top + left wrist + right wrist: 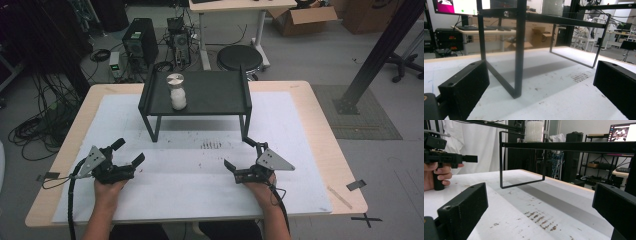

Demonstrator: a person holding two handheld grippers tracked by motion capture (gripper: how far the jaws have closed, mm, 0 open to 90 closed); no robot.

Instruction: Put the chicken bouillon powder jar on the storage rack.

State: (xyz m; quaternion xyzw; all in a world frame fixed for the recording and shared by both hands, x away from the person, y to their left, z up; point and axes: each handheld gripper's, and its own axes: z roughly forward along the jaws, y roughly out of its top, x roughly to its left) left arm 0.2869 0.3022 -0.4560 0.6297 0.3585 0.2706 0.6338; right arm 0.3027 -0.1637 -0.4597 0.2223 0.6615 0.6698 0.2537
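Note:
A black raised stand (210, 92) sits at the back middle of the white mat (190, 175). On its left part stands a small jar (177, 92) of white grains with a silver lid. My left gripper (130, 151) rests on the mat in front of the stand's left leg, open and empty. My right gripper (238, 153) rests by the stand's right front leg (243, 127), open and empty too. In the left gripper view the stand's leg (520, 50) rises just ahead between the wide-open jaws. In the right gripper view the jar (534, 130) tops the stand's deck (574, 146), with the left gripper (470, 158) far left.
Dark smudges (211, 145) mark the mat in front of the stand. Beyond the table are a round stool (239, 57), a computer tower (140, 42) with cables, and a cardboard box (300, 17). A black slanted post (380, 50) stands to the right.

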